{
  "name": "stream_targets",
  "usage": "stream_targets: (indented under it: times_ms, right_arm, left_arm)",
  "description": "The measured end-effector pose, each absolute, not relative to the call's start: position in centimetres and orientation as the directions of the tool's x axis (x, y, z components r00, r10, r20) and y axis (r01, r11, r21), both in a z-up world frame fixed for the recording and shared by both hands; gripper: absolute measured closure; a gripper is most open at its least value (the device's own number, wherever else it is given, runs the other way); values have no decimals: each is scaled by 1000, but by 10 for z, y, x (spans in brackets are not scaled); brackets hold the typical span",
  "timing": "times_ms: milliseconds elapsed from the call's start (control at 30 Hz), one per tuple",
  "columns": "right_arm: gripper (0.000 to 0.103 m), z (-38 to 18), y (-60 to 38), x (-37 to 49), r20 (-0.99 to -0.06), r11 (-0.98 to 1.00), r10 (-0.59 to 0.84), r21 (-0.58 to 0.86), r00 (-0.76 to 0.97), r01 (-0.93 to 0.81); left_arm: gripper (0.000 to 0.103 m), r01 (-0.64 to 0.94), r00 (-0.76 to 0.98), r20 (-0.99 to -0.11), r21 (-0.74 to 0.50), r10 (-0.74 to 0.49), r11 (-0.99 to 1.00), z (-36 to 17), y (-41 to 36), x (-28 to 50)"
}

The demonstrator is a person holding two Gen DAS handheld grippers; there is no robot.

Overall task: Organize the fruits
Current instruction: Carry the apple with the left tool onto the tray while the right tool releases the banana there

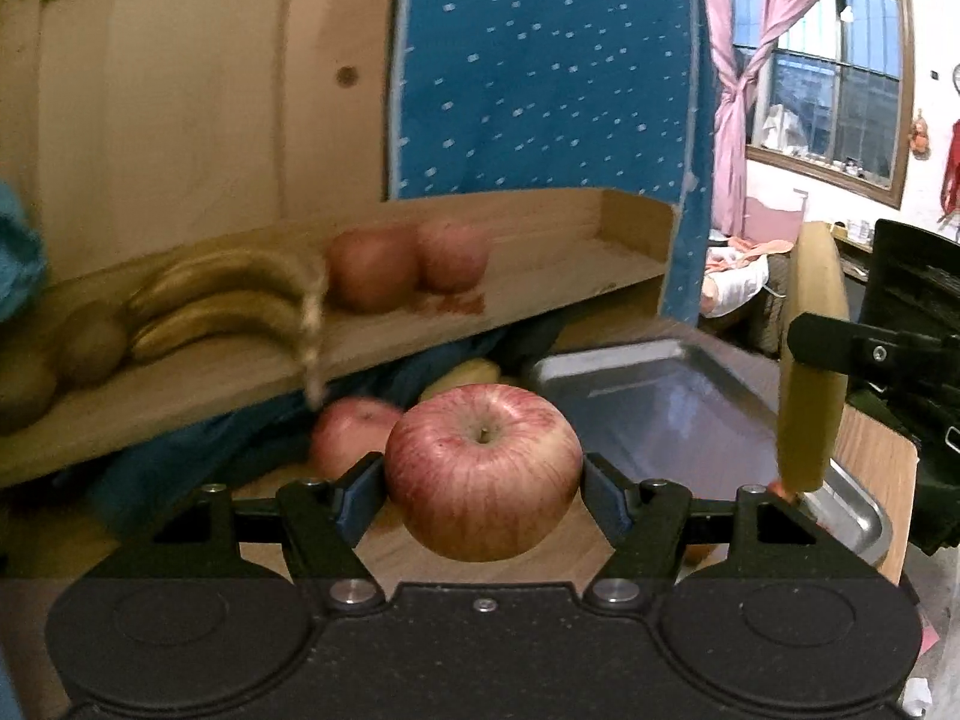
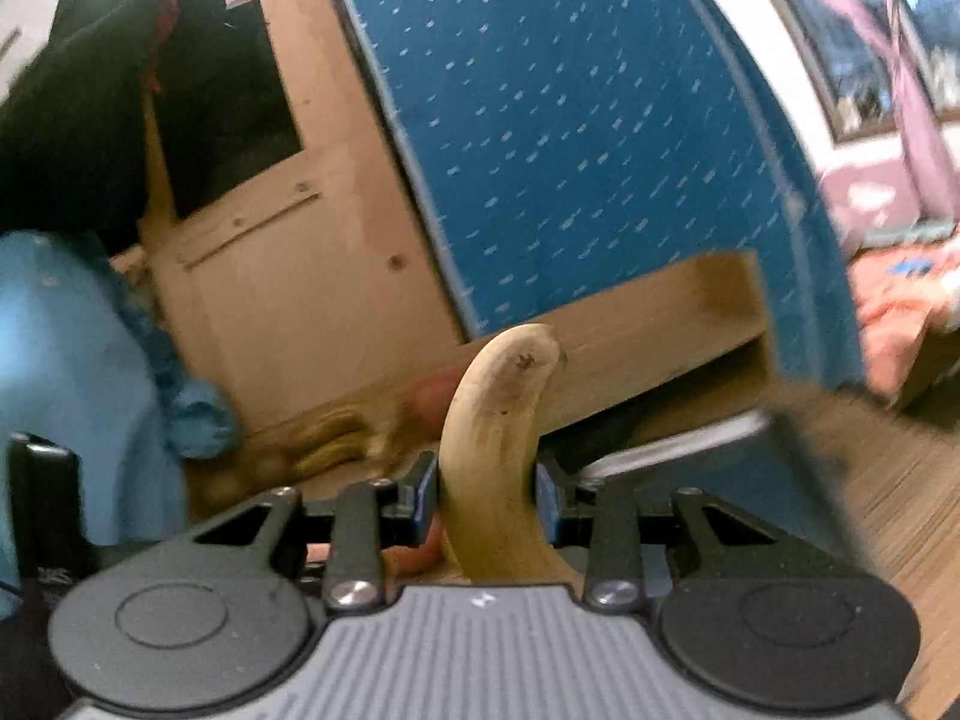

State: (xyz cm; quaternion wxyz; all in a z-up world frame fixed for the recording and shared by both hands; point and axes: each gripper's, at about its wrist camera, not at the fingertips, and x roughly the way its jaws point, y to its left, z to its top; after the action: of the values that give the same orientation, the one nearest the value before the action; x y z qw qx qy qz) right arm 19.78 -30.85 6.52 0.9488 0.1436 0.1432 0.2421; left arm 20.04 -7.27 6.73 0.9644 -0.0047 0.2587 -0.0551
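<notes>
My left gripper (image 1: 483, 480) is shut on a red apple (image 1: 483, 471) and holds it above the wooden table. My right gripper (image 2: 487, 498) is shut on a yellow banana (image 2: 498, 450), held upright; the same banana (image 1: 810, 360) shows at the right of the left wrist view over a metal tray (image 1: 660, 414). A raised wooden shelf (image 1: 540, 300) holds two bananas (image 1: 222, 300), two red apples (image 1: 408, 264) and brown kiwis (image 1: 90, 342). Another apple (image 1: 348, 432) and a yellow fruit (image 1: 462, 375) lie below the shelf.
A blue spotted panel (image 1: 540, 60) and a wooden cabinet (image 1: 180, 90) stand behind the shelf. Dark blue cloth (image 1: 180, 456) lies under the shelf. A window with pink curtains (image 1: 744, 60) is at the right. A light blue cloth (image 2: 72, 360) is at the left.
</notes>
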Motion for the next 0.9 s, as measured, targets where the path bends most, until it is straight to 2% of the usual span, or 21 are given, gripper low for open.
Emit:
stream_targets:
  times_ms: [267,533,900]
  right_arm:
    - [65,56,-332,248,-334,925,366,230,869,-301]
    - [65,33,-336,293,-422,924,375,245,825,-295]
    - [65,19,-332,326,-462,903,419,298,782,-309]
  left_arm:
    - [31,177,851,-496,-39,-173,983,61,-115,253]
    - [31,255,802,-553,-27,-227,966,36,-147,295]
    - [31,279,777,-584,-14,-235,960,22,-157,307]
